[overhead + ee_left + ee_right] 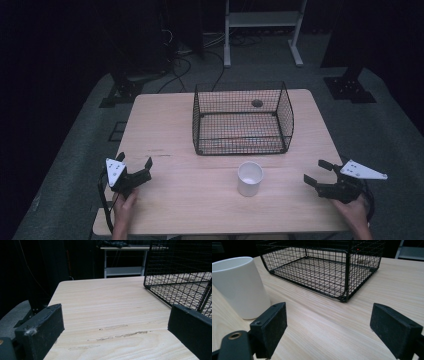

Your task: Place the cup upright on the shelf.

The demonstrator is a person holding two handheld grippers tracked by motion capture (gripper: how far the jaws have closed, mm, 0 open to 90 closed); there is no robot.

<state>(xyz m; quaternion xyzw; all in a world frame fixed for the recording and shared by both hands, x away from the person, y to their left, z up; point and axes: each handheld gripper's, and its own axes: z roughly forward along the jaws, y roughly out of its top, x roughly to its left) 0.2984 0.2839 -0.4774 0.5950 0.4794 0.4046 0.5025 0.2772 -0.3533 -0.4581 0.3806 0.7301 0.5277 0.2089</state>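
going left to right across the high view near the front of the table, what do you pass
left gripper → white cup → right gripper. The wire basket sits farther back, above the cup, so it has no place in this row.

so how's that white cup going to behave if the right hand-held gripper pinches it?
The white cup looks rigid with smooth, glossy walls, so probably slippery between the pads. It stands upright and tapers toward its base, so a high sideways push may tip it. It appears empty, so likely light.
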